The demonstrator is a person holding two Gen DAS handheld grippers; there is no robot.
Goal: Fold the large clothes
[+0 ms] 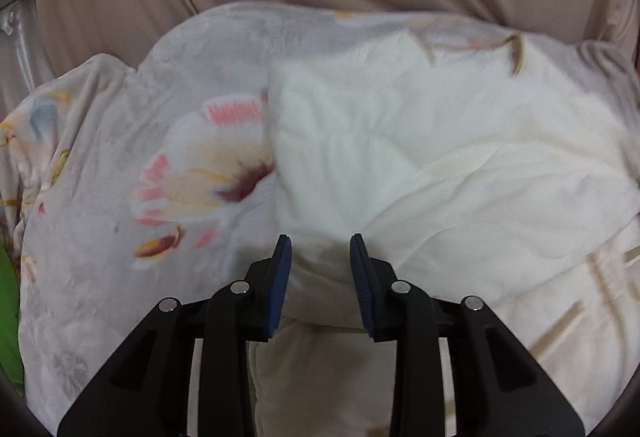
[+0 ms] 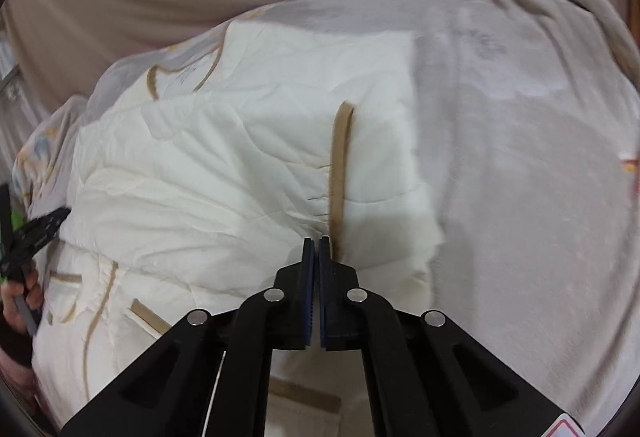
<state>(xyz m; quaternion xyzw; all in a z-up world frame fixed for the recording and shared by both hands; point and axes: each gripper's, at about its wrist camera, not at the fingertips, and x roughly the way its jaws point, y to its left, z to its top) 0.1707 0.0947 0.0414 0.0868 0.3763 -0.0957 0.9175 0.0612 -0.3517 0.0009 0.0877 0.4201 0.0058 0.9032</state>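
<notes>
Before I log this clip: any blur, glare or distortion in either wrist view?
Left wrist view: motion blur smears the cream garment and the floral blanket, while the left claw stays sharp; fisheye bending and dark corners. Right wrist view: milder blur along the garment's right edge, right claw crisp, same distortion. Lighting is soft in both, with no glare.

A cream quilted garment (image 2: 224, 165) lies on the floral blanket (image 1: 120, 165).

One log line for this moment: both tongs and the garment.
left tongs: open, straddling fold of cream quilted garment | right tongs: shut on garment by tan trim | garment: lying on floral fleece blanket
</notes>
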